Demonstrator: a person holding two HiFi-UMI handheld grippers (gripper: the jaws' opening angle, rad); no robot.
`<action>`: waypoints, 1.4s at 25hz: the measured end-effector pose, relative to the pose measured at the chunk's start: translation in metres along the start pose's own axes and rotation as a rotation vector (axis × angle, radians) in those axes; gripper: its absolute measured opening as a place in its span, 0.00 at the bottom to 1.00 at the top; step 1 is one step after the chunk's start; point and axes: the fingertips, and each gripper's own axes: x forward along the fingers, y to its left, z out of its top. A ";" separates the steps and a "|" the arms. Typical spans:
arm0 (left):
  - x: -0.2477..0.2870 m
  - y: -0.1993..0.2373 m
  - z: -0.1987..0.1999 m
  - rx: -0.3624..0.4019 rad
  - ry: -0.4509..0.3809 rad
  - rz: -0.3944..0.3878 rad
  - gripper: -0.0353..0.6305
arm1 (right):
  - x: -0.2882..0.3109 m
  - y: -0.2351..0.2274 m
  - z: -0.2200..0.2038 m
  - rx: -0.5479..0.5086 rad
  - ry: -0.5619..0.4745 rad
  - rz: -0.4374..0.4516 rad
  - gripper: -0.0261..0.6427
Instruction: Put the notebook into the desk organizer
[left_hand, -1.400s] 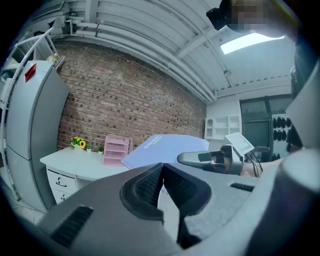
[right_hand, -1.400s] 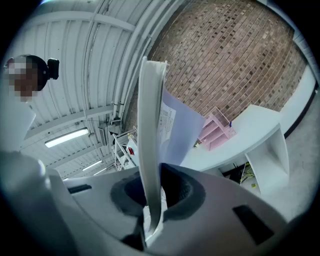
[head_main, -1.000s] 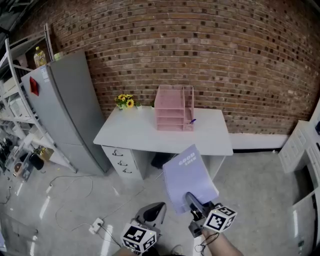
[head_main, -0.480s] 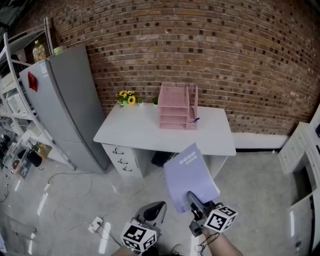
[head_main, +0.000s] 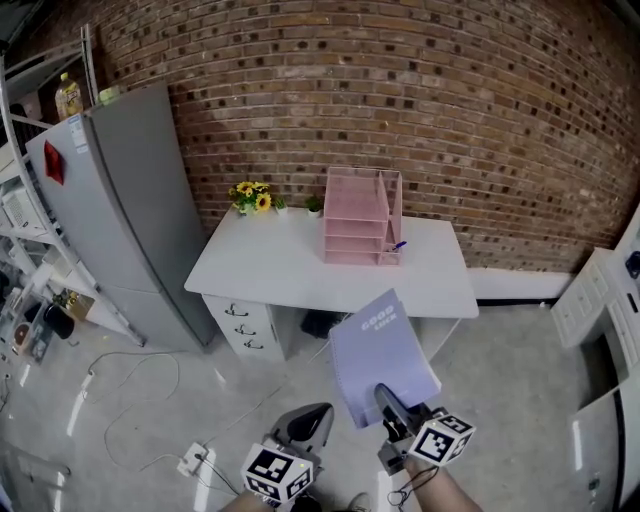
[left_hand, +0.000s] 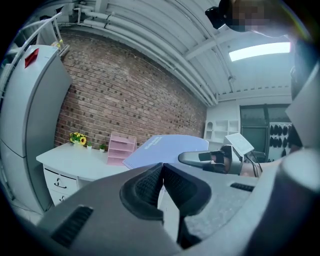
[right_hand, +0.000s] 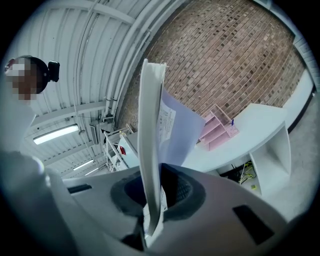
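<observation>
A lavender notebook (head_main: 382, 352) is held out over the floor in front of the desk, with my right gripper (head_main: 391, 409) shut on its near edge. In the right gripper view the notebook (right_hand: 152, 145) stands edge-on between the jaws. The pink desk organizer (head_main: 361, 216) stands at the back of the white desk (head_main: 290, 268); it also shows as the organizer (left_hand: 121, 148) and the organizer (right_hand: 216, 131) in the gripper views. My left gripper (head_main: 306, 424) is shut and empty, low at the left of the notebook (left_hand: 165, 148).
A grey fridge (head_main: 120, 210) stands left of the desk, with metal shelving (head_main: 25, 230) beyond it. Small yellow flowers (head_main: 251, 198) sit on the desk's back left. A blue pen (head_main: 397, 246) is in the organizer's right side. Cables and a power strip (head_main: 193, 460) lie on the floor.
The desk and organizer have shifted slightly right and grown a little nearer in the head view. Both grippers keep their places in the picture, and the notebook stays held.
</observation>
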 end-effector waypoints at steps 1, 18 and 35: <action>0.000 0.007 0.001 0.000 0.000 -0.007 0.06 | 0.006 0.001 0.000 0.001 -0.004 -0.005 0.09; -0.009 0.105 0.025 0.014 0.002 -0.053 0.06 | 0.095 0.014 -0.001 -0.006 -0.057 -0.053 0.09; 0.093 0.146 0.031 0.005 0.029 0.033 0.06 | 0.165 -0.074 0.049 0.036 -0.012 0.015 0.09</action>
